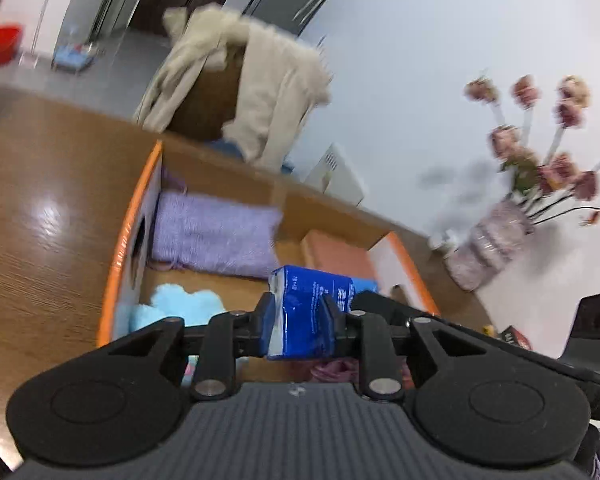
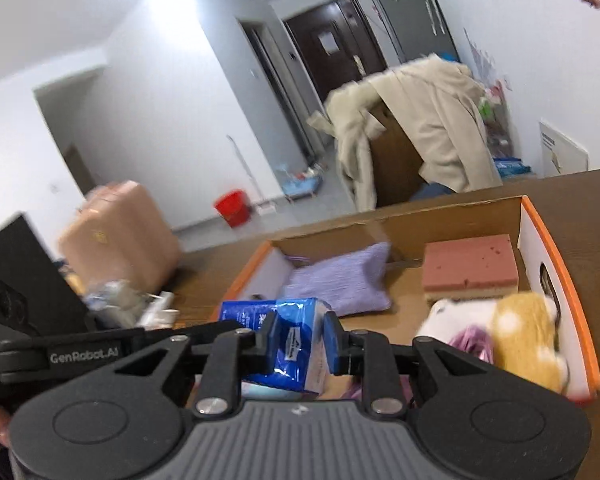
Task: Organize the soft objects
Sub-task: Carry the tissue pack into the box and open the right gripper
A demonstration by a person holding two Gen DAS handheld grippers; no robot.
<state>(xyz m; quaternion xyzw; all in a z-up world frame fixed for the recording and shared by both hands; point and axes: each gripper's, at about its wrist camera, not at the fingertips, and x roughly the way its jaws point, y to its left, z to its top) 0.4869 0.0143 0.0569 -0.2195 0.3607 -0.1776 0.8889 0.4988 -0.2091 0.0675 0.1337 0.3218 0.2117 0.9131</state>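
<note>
Both your grippers are on the same blue tissue pack [image 1: 306,312]. Left gripper [image 1: 300,316]: jaws clamped on it, film visibly pinched between them. Right gripper [image 2: 300,338]: jaws closed onto the other end of the pack [image 2: 288,344], with the film creased there too. The pack hangs between the two pairs of jaws, above the near end of the cardboard box [image 2: 560,264].

Handling, my read:
- Light, soft, squashes easily. No breakage risk.
- Glossy film is slippery; a corner-only pinch may slide out. Grip across the full body, not the crimped end seam.
- With two grips on one pack, pulling apart may stretch or tear the film. Release one before you move it.

Ahead of the jaws, inside the box: purple knit pouch [image 2: 340,280] at the far side, pink sponge block [image 2: 470,266] ahead and right of the right jaws. Yellow-and-white plush [image 2: 516,328] is near right. In the left view, light-blue plush [image 1: 176,308] sits just left of the left jaws. Bare box floor between pouch and sponge looks like the free slot.

Surface: brown wood-grain desk [image 1: 40,220], glossy and reflective. Vase of pink flowers [image 1: 496,240] is far right of the left jaws; keep your swing away from it. Room beyond: beige coat [image 2: 432,128] draped over something, dark door, red bucket [image 2: 232,208] on the floor. Both views are motion-blurred.
</note>
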